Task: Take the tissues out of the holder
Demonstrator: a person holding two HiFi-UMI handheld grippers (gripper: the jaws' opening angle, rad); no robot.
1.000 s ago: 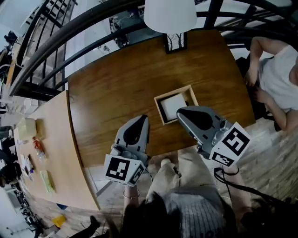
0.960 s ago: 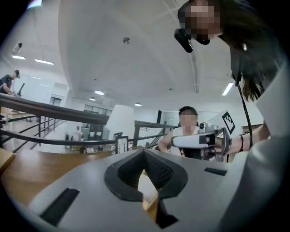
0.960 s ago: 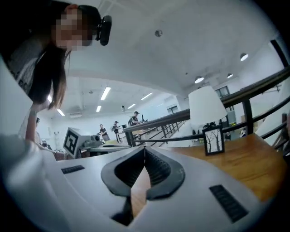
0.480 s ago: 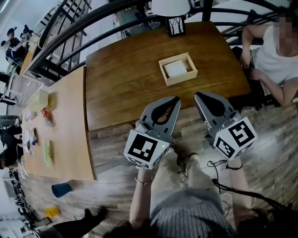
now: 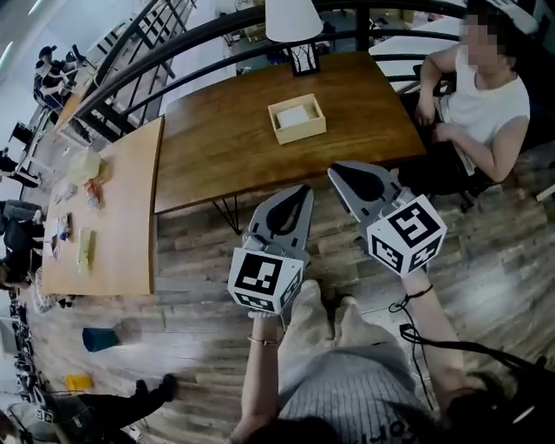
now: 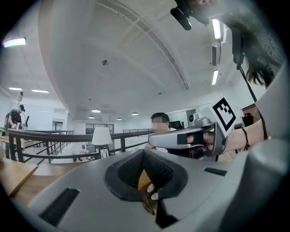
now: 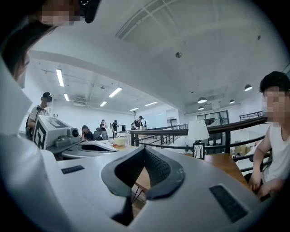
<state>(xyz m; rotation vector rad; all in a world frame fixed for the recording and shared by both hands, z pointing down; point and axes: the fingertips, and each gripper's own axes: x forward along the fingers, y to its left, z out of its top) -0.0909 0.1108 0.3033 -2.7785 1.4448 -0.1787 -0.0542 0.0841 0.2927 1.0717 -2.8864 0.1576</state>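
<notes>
The light wooden tissue holder (image 5: 297, 119) stands on the dark wooden table (image 5: 217, 147), with a flat white stack of tissues (image 5: 294, 114) inside it. Both grippers hover over the plank floor, short of the table's near edge and well apart from the holder. My left gripper (image 5: 303, 190) is shut with nothing in it, its jaws meeting at the tip (image 6: 144, 151). Just to its right, my right gripper (image 5: 335, 170) is likewise shut and empty (image 7: 145, 149). Neither gripper view shows the holder.
A white-shaded lamp (image 5: 293, 17) and a small black lantern (image 5: 303, 59) stand at the table's far edge. A person in a white top (image 5: 486, 104) sits at the right end. A lighter table (image 5: 104, 217) with small items adjoins on the left. A black railing (image 5: 156, 52) runs behind.
Both grippers have drawn back from over the table and holder to above the floor. The holder now lies farther away, and the tissues are still inside it.
</notes>
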